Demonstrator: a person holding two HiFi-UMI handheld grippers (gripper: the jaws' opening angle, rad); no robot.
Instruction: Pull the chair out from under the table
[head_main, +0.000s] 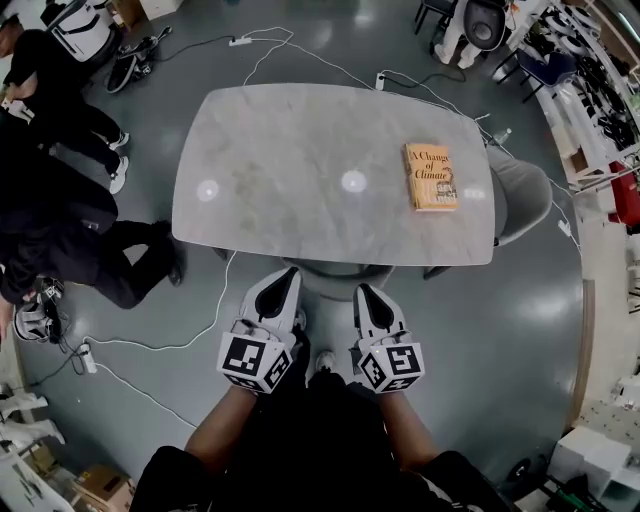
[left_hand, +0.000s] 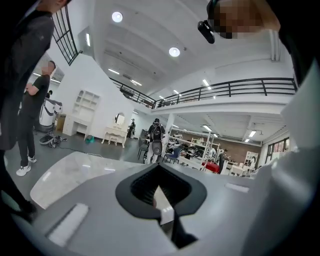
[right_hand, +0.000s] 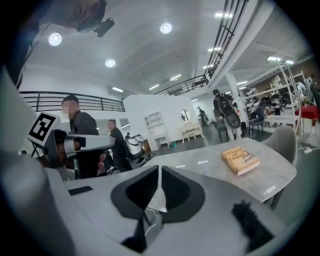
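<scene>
A grey chair (head_main: 338, 274) is tucked under the near edge of the marble table (head_main: 300, 170); only the curved top of its back shows past the edge. My left gripper (head_main: 288, 272) is shut, its tips just at the left of that chair back. My right gripper (head_main: 366, 291) is shut too, a little short of the back's right part. Neither holds anything, and I cannot tell whether either one touches the chair. In the left gripper view the shut jaws (left_hand: 159, 167) point over the table top (left_hand: 65, 172). The right gripper view shows its shut jaws (right_hand: 159, 170) aimed across the table (right_hand: 210, 162).
An orange book (head_main: 431, 177) lies on the table's right part, seen also as the book (right_hand: 240, 160). A second grey chair (head_main: 522, 195) stands at the table's right end. People in dark clothes (head_main: 60, 200) stand at the left. White cables (head_main: 150, 345) run over the floor.
</scene>
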